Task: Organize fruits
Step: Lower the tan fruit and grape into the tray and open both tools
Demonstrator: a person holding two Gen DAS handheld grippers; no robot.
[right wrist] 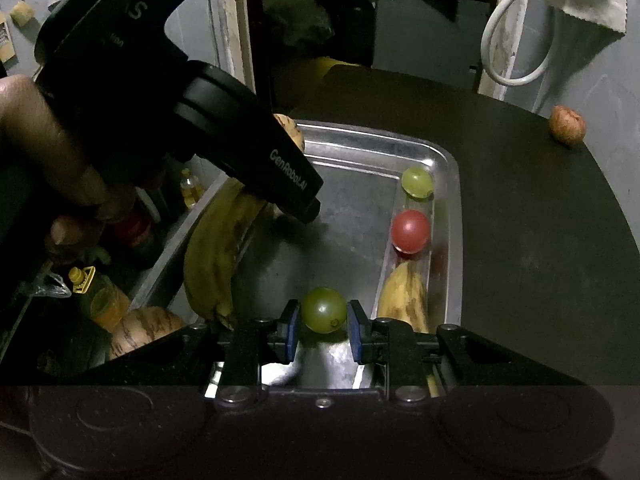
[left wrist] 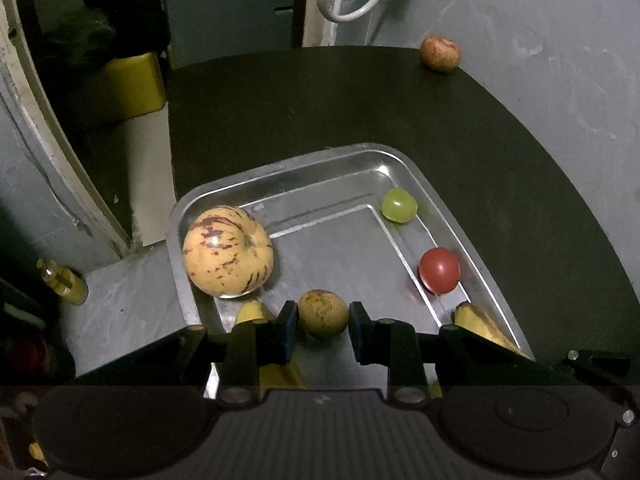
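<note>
A metal tray [left wrist: 404,162] [right wrist: 452,168] lies on a dark table. In it rest a pale purple-streaked melon [left wrist: 228,251], a green grape [left wrist: 399,205] [right wrist: 417,182], a red tomato [left wrist: 439,270] [right wrist: 411,231] and bananas [right wrist: 404,298] [right wrist: 216,256]. My left gripper [left wrist: 323,316] is shut on a small brownish speckled fruit [left wrist: 323,313] low over the tray. My right gripper [right wrist: 323,314] is shut on a green grape [right wrist: 323,309] above the tray's near end. A reddish-brown fruit [left wrist: 440,54] [right wrist: 567,125] sits alone at the table's far right edge.
The left gripper's black body and the hand holding it [right wrist: 48,152] cover the tray's left part in the right wrist view. Bottles [right wrist: 100,296] and a second striped melon [right wrist: 144,330] sit beside the table on the left. A white cable [right wrist: 508,40] hangs on the back wall.
</note>
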